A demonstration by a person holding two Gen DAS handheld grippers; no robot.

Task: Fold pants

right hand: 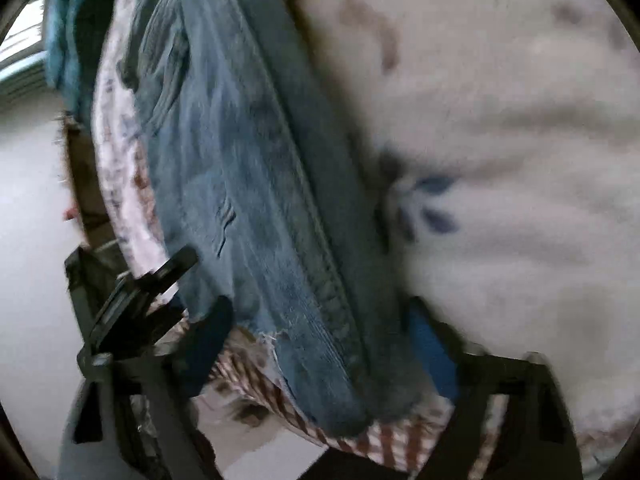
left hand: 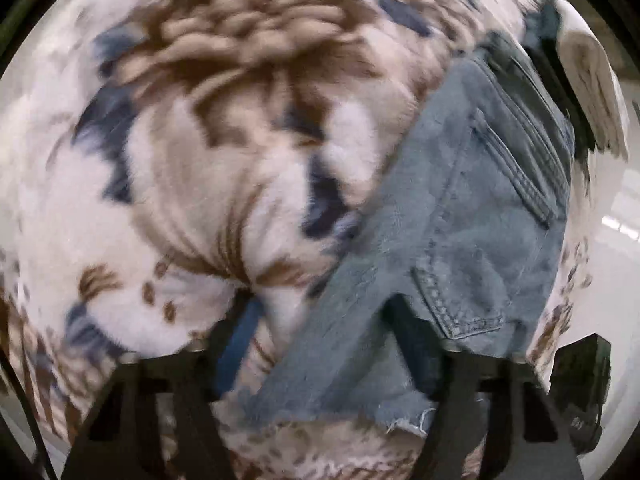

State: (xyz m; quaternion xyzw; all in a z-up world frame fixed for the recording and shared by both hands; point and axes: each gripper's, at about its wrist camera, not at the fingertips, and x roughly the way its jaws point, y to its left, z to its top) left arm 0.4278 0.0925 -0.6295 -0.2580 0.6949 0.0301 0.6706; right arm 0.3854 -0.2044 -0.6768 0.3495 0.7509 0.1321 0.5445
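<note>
A fleecy blanket (left hand: pixel 192 168), pale with brown and dark blue patterning, fills most of both views and carries everything else; in the right wrist view it (right hand: pixel 500 120) looks mostly pale with a small blue leaf motif. On it lie the pants (left hand: pixel 452 216), faded blue denim with a stitched back pocket and a frayed raw hem, running diagonally from the upper right of the left wrist view down toward its bottom centre. In the right wrist view the pants (right hand: pixel 248 168) run as a long band from the top of the frame down to a frayed hem and thick seam near the bottom centre. Past the blanket's far edge in the left wrist view sits a folded white cloth (left hand: pixel 592 76), blurred. The left gripper (left hand: pixel 320 320) has its fingers (left hand: pixel 412 340) spread, one over the blanket and the other over the denim near the pocket corner, nothing pinched between them. The right gripper (right hand: pixel 316 328) also has its fingers (right hand: pixel 208 336) spread to either side of the hem end of the pants; whether they touch the cloth I cannot tell.
</note>
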